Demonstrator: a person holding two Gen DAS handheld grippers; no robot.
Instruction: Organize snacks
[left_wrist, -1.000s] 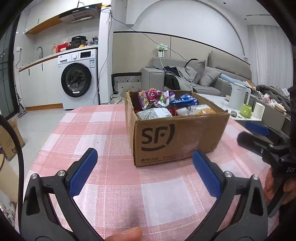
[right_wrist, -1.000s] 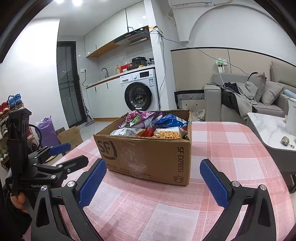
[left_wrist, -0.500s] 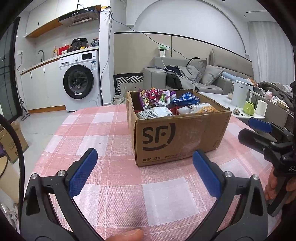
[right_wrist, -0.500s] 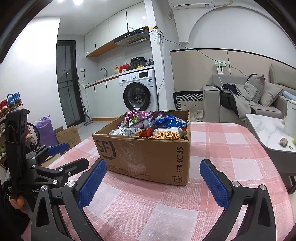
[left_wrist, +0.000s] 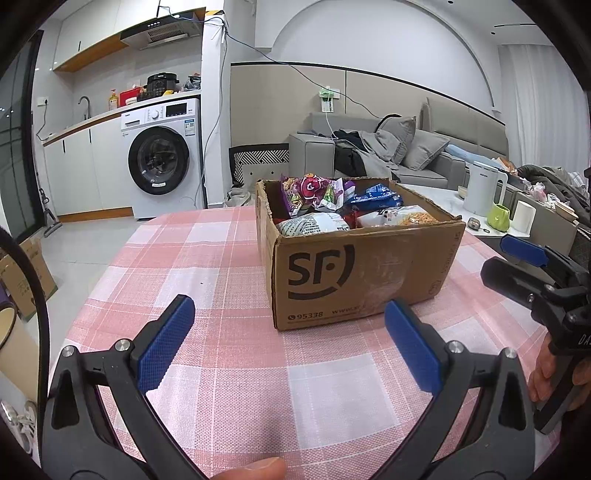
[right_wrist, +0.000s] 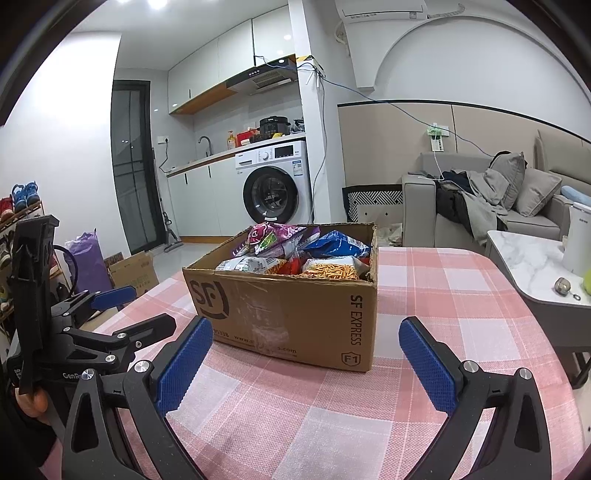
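the box (left_wrist: 354, 258) of snacks (right_wrist: 295, 254) sits mid-bench. left gripper (left_wrist: 288, 343) and right gripper (right_wrist: 306, 360) hover before it, jaws wide, empty. a careless grab could crush the bags.

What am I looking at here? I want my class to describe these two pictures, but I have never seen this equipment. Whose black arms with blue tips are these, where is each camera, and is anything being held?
There is no robot. A person holds a hand tool in each hand, each with two black fingers ending in blue pads, and each carries a wide-angle camera looking forward along its fingers.

One picture comes from the left gripper; the right gripper shows at its edge. The other comes from the right gripper, with the left one at its edge.

Both face a cardboard box standing on a table with a pink checked cloth. The box is filled with snack bags. Both grippers are open and hold nothing, short of the box.
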